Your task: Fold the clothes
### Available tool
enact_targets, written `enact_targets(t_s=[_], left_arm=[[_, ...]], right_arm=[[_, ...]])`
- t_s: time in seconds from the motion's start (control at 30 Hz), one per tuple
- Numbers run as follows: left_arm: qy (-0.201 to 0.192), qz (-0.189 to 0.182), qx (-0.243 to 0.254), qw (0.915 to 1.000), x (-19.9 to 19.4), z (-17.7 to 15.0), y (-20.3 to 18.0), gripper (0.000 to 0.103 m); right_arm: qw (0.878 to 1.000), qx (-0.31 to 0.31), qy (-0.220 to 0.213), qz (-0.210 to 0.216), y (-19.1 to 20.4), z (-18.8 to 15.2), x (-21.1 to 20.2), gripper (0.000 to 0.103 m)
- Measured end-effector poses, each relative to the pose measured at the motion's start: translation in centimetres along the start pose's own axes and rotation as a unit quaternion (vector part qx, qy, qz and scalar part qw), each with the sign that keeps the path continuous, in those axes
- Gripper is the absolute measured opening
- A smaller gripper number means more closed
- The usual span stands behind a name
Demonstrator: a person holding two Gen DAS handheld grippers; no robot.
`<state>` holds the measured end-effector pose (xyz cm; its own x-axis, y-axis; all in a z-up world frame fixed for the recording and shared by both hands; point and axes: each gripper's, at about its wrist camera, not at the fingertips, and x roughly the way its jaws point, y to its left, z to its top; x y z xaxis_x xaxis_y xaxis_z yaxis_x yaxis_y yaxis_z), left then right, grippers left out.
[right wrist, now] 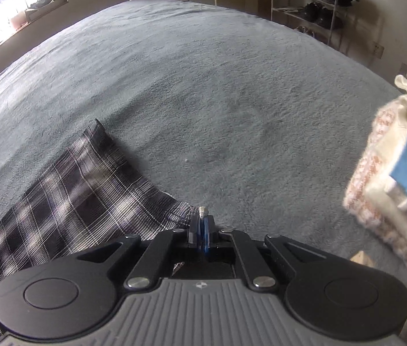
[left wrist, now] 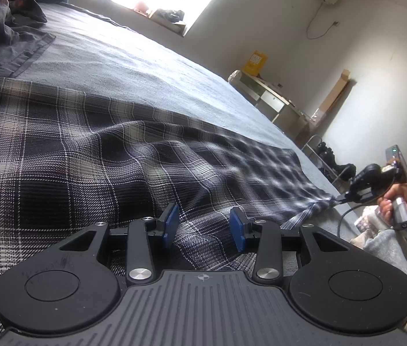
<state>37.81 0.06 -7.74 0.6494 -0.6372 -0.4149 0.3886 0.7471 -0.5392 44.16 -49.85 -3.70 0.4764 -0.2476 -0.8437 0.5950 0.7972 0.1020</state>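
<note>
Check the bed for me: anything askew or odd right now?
The plaid garment is rumpled, with a raised ridge instead of lying flat on the bed. Its corner is pinched in the right gripper. Nothing looks spilled or damaged.

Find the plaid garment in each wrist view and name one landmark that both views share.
Left wrist view: the plaid garment fills the left and middle, spread over the bed and running between the left gripper fingers.
Right wrist view: the plaid garment lies lower left, its edge at the shut right gripper.
Shared landmark: the grey bedcover.
</note>
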Motion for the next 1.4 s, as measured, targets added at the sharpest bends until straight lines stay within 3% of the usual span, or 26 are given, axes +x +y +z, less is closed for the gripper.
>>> enact_targets(t_s=[0.23, 0.37, 0.5, 0.6, 0.67, 0.73, 0.87, 0.93, 1.1, 1.2, 1.4], left_arm=[[0.001, -0.001, -0.002, 1.0, 0.0, 0.1, 0.1, 0.039], [0.002, -0.002, -0.002, 1.0, 0.1, 0.2, 0.3, 0.039], [0.002, -0.001, -0.001, 1.0, 0.1, 0.2, 0.3, 0.039], [0.003, 0.0, 0.002, 1.0, 0.0, 0.2, 0.1, 0.04], [0.003, -0.002, 0.003, 1.0, 0.0, 0.2, 0.0, 0.041], [0.003, -0.008, 0.005, 1.0, -0.1, 0.2, 0.0, 0.045], [0.002, -0.016, 0.006, 0.9998, -0.2, 0.1, 0.0, 0.049], [0.001, -0.019, 0.005, 0.9998, -0.3, 0.1, 0.0, 0.049], [0.0, -0.029, 0.007, 0.9996, -0.4, -0.1, 0.0, 0.054], [-0.001, -0.037, 0.008, 0.9993, -0.5, -0.2, 0.1, 0.057], [-0.001, -0.047, 0.015, 0.9988, -0.8, -0.4, -0.1, 0.064]], right_arm=[[0.999, -0.006, 0.032, -0.013, -1.0, -0.5, 1.1, 0.004], [0.999, 0.004, 0.039, -0.025, -1.5, -0.5, 1.4, 0.015], [0.999, -0.005, -0.015, -0.041, -1.2, 0.8, -1.0, 0.019], [0.998, -0.032, -0.053, 0.011, 0.9, 2.1, -2.7, 0.019], [0.993, -0.09, -0.042, 0.068, 4.1, 2.1, -2.2, 0.02], [0.984, -0.134, -0.008, 0.12, 7.4, 1.9, -0.8, 0.031], [0.972, -0.166, 0.055, 0.154, 12.7, 1.6, 4.0, 0.033], [0.975, -0.155, 0.079, 0.139, 13.7, 2.3, 7.2, 0.033], [0.991, -0.078, 0.028, 0.106, 13.3, 6.2, 11.3, 0.03], [0.994, -0.048, -0.003, 0.094, 13.2, 7.6, 12.4, 0.029], [0.993, -0.068, -0.094, 0.025, 14.4, 7.3, 9.1, 0.036]])
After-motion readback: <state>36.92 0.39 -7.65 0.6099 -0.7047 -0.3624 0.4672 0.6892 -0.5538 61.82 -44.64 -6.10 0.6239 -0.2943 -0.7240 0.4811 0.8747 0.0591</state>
